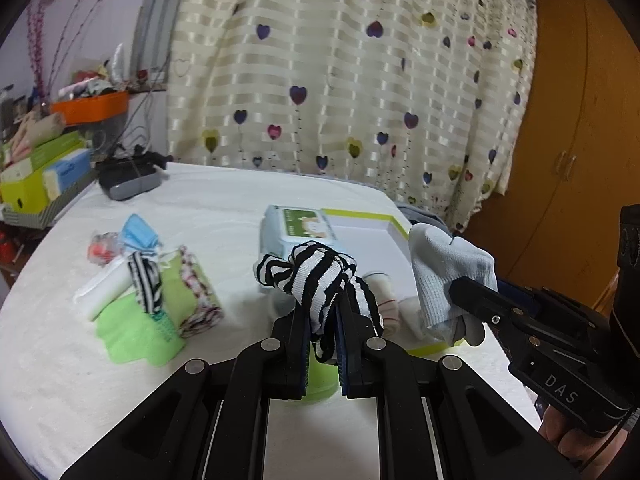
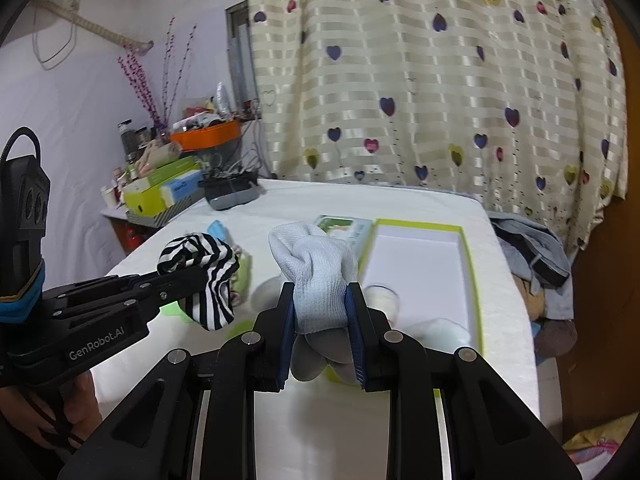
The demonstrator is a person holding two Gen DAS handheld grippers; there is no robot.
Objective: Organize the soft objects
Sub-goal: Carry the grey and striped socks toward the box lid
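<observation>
While the left claw (image 1: 322, 320) pinches a striped sock (image 1: 316, 276), the right claw (image 2: 322, 320) at its 3 o'clock clamps a pale blue sock (image 2: 316, 280).

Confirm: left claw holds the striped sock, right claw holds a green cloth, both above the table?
Not quite. The right claw holds a pale blue-white sock, not a green cloth; the right wrist view shows it. The left claw does hold the striped sock above the table.
</observation>
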